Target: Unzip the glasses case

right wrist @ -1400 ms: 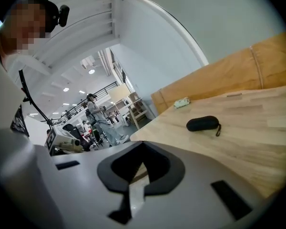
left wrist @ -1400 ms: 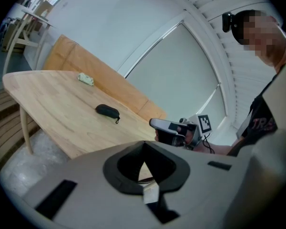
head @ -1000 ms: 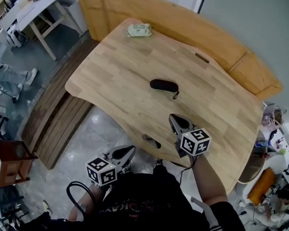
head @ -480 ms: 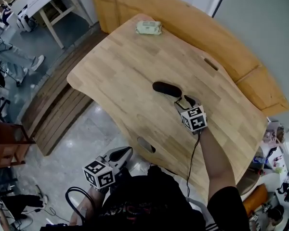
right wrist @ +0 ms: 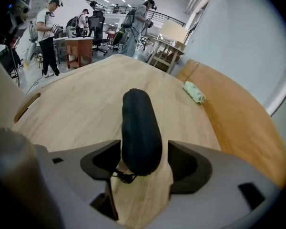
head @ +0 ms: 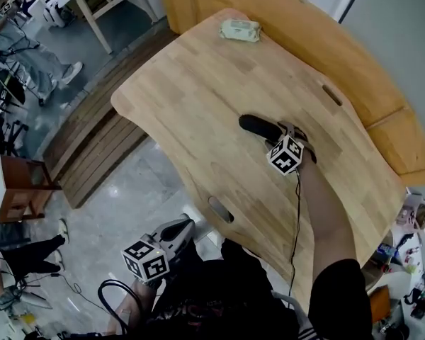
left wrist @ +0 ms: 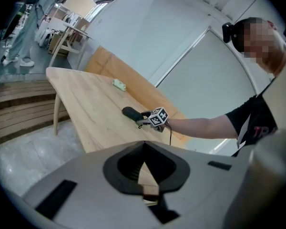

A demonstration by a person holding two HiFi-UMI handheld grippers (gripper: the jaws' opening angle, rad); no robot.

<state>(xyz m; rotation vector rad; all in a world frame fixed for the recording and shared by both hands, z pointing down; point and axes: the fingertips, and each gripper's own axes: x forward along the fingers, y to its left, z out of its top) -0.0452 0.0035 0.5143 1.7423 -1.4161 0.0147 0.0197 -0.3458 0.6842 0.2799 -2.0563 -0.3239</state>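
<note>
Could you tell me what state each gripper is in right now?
Left gripper: shut, nothing between its jaws.
Right gripper: open, jaws either side of the near end of the glasses case, not clamped on it.

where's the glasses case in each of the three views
Head view: the glasses case lies right of centre, mid-table, at the tips of the right gripper.
Left gripper view: small and dark near the centre, on the table beyond the jaws.
Right gripper view: centre foreground, its near end between the open jaws.
Shared landmark: the pale green packet at the table's far end, seen in all three.
</note>
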